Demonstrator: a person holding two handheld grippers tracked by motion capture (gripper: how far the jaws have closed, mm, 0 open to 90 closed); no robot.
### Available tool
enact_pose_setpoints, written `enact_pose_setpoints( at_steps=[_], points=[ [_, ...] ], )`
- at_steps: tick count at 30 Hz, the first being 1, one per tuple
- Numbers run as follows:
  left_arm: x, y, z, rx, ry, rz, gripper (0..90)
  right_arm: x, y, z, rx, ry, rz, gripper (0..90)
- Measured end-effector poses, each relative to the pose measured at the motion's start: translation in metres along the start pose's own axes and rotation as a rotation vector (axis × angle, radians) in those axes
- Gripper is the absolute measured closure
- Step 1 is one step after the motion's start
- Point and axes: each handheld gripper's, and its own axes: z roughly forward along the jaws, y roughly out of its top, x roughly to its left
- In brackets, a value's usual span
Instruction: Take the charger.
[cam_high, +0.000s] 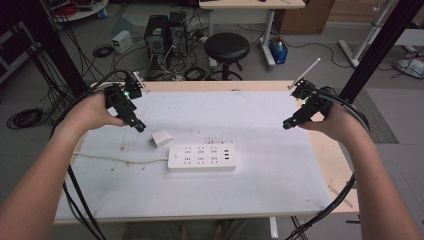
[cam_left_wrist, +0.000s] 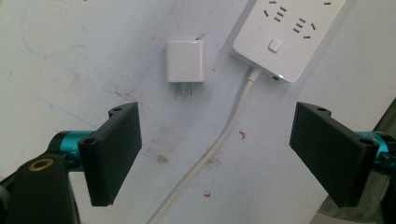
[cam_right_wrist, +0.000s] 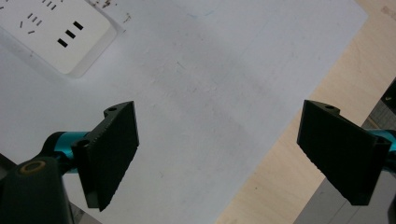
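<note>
L tool (cam_left_wrist: 215, 154) open, above charger (cam_left_wrist: 185, 61) | R tool (cam_right_wrist: 217, 156) open, prob. empty

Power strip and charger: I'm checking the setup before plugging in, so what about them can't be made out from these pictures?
- Power strip: cut off by the top edge in the left gripper view and by the top-left corner in the right gripper view.
- Its cable: the far end runs off the table's left side in the high view; where it leads is unseen.
- Charger: any print is too small to read; its underside is hidden against the table.
</note>
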Motion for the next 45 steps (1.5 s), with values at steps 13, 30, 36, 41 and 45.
enact_pose_setpoints(
  at_steps=[13, 30, 36, 41, 45],
  points=[
    [0.008, 0.010, 0.025, 0.008, -0.032, -0.043, 16.8, 0.000, 0.004, 0.003, 0.001, 0.001, -0.006, 12.2],
    [0.023, 0.021, 0.100, 0.112, -0.056, -0.041, 16.9, -0.003, -0.001, 0.011, 0.016, 0.010, -0.002, 12.2],
    [0.026, 0.024, 0.122, 0.148, -0.049, -0.045, 16.9, -0.003, -0.003, 0.013, 0.013, 0.012, -0.001, 12.2],
    [0.026, 0.024, 0.134, 0.165, -0.046, -0.053, 17.2, -0.004, -0.004, 0.015, 0.017, 0.014, -0.002, 12.2],
    [0.027, 0.025, 0.143, 0.179, -0.037, -0.051, 18.4, -0.004, -0.004, 0.017, 0.022, 0.015, -0.003, 12.2]
  ],
)
